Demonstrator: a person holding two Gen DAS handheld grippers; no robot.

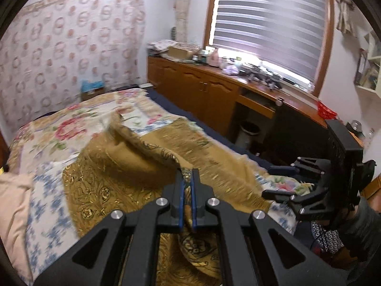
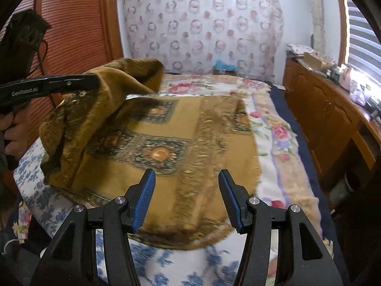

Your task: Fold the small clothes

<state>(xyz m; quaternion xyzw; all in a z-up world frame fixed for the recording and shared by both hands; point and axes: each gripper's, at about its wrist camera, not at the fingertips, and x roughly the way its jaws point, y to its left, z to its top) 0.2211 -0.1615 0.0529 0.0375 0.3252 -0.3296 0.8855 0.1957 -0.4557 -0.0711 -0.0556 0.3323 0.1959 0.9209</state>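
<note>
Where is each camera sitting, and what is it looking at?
Left wrist view: sits on the left gripper, shut on the lifted gold scarf, facing the window; the right gripper shows alongside.
Right wrist view: sits on the right gripper, jaws open above the scarf, facing the flowered wall; the left gripper and a hand show.
Shared: scarf, bed, wooden cabinets.

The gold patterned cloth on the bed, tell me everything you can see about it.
The gold patterned cloth is a mustard-gold woven piece with dark blue medallion squares, scrolling motifs and a fringed edge. Most of it lies spread flat on the floral bedspread. One edge is lifted and draped in folds, pinched in the shut left gripper. The right gripper hovers open above its near side, not touching it. The picture is motion-blurred, so finer weave detail is unclear.
</note>
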